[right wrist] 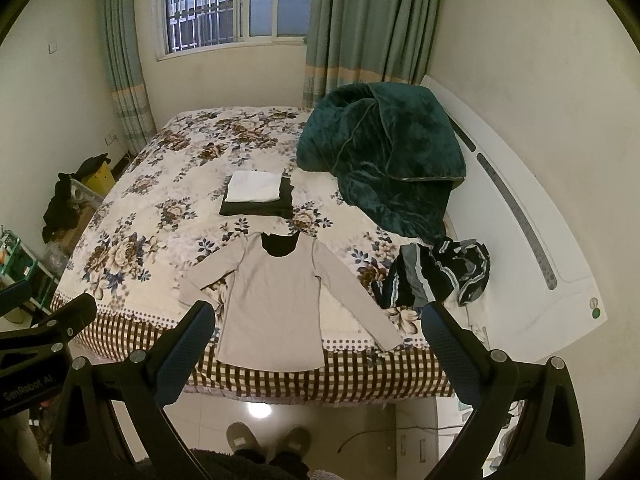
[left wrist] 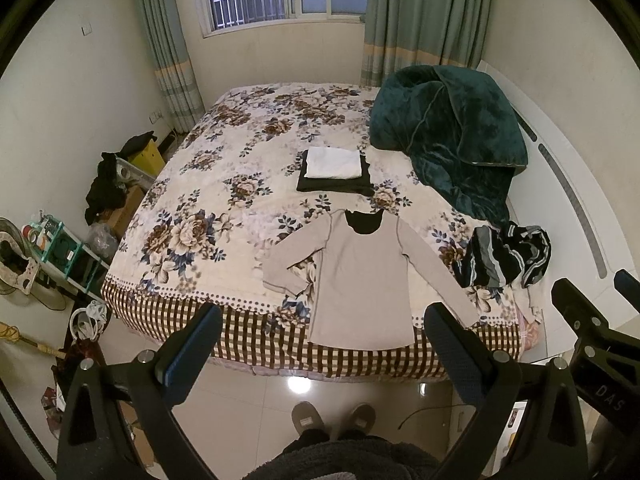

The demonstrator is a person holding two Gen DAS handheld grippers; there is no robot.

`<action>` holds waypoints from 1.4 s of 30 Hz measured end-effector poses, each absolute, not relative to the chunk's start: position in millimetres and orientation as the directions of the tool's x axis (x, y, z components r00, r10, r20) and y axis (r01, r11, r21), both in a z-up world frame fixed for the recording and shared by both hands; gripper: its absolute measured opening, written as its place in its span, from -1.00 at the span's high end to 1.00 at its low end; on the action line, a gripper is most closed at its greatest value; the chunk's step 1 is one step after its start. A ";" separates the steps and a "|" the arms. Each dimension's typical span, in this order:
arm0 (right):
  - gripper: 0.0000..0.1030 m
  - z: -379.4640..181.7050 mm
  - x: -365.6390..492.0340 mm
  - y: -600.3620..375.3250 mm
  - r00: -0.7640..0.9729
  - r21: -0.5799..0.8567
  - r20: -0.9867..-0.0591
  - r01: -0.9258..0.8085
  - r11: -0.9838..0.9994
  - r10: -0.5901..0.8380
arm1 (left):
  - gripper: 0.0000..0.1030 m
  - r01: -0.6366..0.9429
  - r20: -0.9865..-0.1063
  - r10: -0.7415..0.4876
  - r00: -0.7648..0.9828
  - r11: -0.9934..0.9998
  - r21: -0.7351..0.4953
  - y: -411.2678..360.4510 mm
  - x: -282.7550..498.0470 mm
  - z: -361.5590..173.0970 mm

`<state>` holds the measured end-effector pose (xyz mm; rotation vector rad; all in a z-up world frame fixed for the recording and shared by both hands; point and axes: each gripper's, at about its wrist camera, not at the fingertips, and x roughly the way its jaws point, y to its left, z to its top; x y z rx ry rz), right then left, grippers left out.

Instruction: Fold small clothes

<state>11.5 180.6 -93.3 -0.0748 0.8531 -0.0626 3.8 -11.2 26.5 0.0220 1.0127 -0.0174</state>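
A beige long-sleeved top [left wrist: 362,276] [right wrist: 276,300] lies flat, face up, at the near edge of the floral bed [left wrist: 224,184] [right wrist: 160,208], sleeves spread, hem hanging over the edge. Behind it lies a folded stack, white piece [left wrist: 333,163] [right wrist: 254,186] on a dark piece [left wrist: 332,186]. A crumpled striped dark garment [left wrist: 504,256] [right wrist: 436,274] lies to the right. My left gripper [left wrist: 322,356] is open and empty, held above the floor before the bed. My right gripper [right wrist: 318,356] is open and empty, likewise held back from the bed.
A dark green blanket [left wrist: 448,136] [right wrist: 384,164] is heaped at the bed's far right. A white headboard [left wrist: 576,208] [right wrist: 520,220] runs along the right. Shelves and clutter [left wrist: 60,248] stand on the left floor. My slippers [left wrist: 332,420] stand on the tiles.
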 end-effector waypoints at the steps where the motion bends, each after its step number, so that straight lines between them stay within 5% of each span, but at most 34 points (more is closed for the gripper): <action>1: -1.00 -91.0 12.9 182.0 0.656 -0.092 -0.750 0.026 0.995 -0.087 | -1.00 0.025 -0.848 -0.003 0.530 1.000 0.012 -11.9 5.1 28.2; 19: -1.00 -84.8 17.5 185.3 0.656 -0.092 -0.750 0.030 0.995 -0.089 | -1.00 0.022 -0.850 -0.006 0.527 1.000 0.007 -15.2 23.2 37.1; 24: -1.00 -94.4 36.6 188.9 0.636 -0.102 -0.761 0.081 0.992 -0.130 | -1.00 -0.022 -0.847 0.056 0.528 0.998 0.052 -1.9 60.5 3.4; 32: -1.00 -207.5 111.3 187.7 0.537 -0.115 -0.814 0.228 0.967 -0.223 | -1.00 -0.070 -0.862 0.189 0.471 0.982 0.176 25.8 139.9 -108.9; 42: -1.00 -426.7 229.7 124.5 0.296 -0.078 -0.937 0.332 0.940 -0.183 | -1.00 -0.247 -0.935 0.327 0.135 0.925 0.288 98.5 217.6 -291.4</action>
